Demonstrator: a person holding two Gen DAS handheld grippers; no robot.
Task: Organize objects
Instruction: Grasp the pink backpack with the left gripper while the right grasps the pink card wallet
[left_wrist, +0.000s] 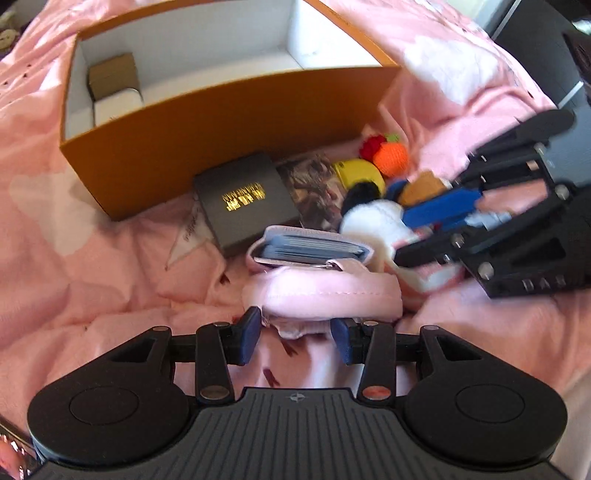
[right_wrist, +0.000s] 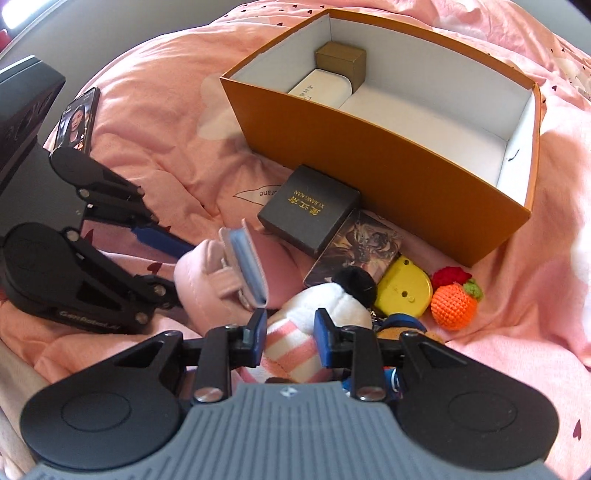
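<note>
An orange box (left_wrist: 221, 122) (right_wrist: 388, 162) with a white inside stands open on the pink bed; a small brown box (left_wrist: 112, 74) (right_wrist: 341, 61) and a white case (right_wrist: 319, 88) lie in it. In front of it lie a black box with gold lettering (left_wrist: 243, 201) (right_wrist: 308, 208), a pink card wallet (left_wrist: 321, 284) (right_wrist: 214, 273), a white plush with pink stripes (right_wrist: 295, 332) (left_wrist: 373, 221), a picture card (right_wrist: 358, 245), a yellow disc (right_wrist: 404, 290) and crocheted fruit (right_wrist: 454, 301). My left gripper (left_wrist: 295, 334) is open around the wallet's near edge. My right gripper (right_wrist: 290, 334) is open around the plush.
A phone (right_wrist: 75, 122) showing a face lies on the bed at the left. A dark device (right_wrist: 22, 110) stands at the far left. A white paper tag (right_wrist: 258, 194) lies beside the black box. The pink duvet (left_wrist: 92, 280) is rumpled all around.
</note>
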